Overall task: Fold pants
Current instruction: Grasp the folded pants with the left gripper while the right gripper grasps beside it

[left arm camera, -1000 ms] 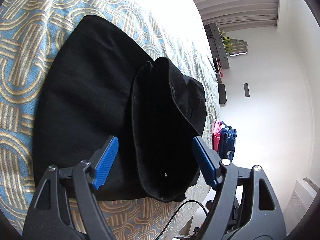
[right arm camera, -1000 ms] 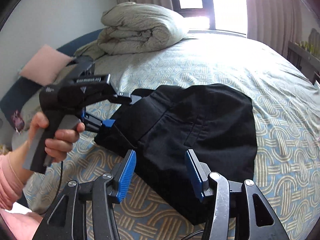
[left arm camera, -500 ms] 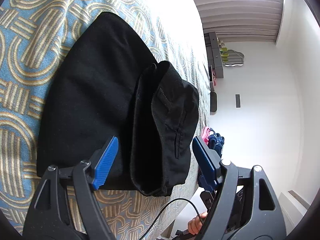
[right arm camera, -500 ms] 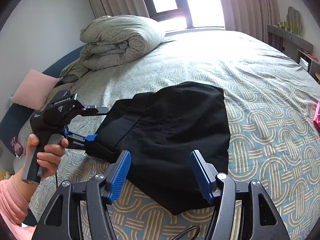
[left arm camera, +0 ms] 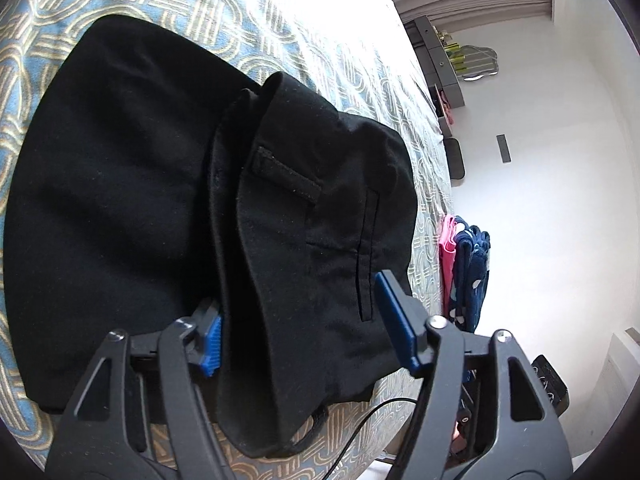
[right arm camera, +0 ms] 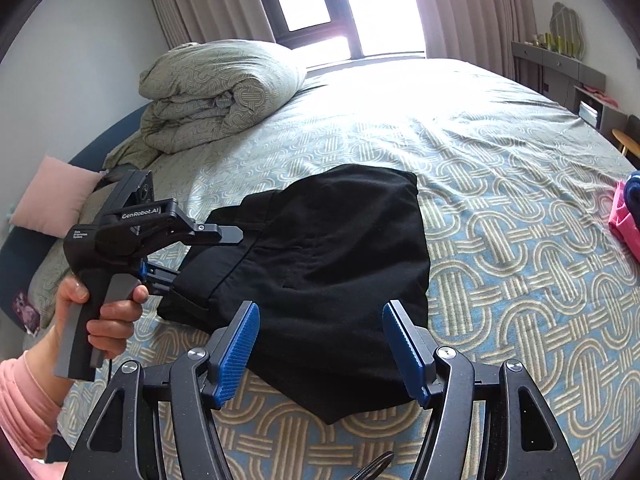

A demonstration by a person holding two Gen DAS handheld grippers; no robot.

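The black pants (right arm camera: 332, 256) lie folded on the patterned bed cover; they also fill the left wrist view (left arm camera: 168, 208). My left gripper (left arm camera: 304, 332) is open, its jaws astride the waistband end of the top fold, one finger under the fold and one above. From the right wrist view the left gripper (right arm camera: 188, 252) is at the pants' left edge, held by a hand. My right gripper (right arm camera: 320, 344) is open and empty, hovering just above the near edge of the pants.
The bed cover (right arm camera: 520, 248) stretches wide to the right and far side. A rolled duvet (right arm camera: 216, 88) and a pink pillow (right arm camera: 52, 196) sit at the head. Pink and navy clothes (right arm camera: 626, 212) lie at the right edge. A shelf unit (right arm camera: 560, 68) stands by the wall.
My left gripper has moved forward onto the waistband end of the fold, one finger now slid beneath it. My right gripper has pulled back and risen slightly, staying open.
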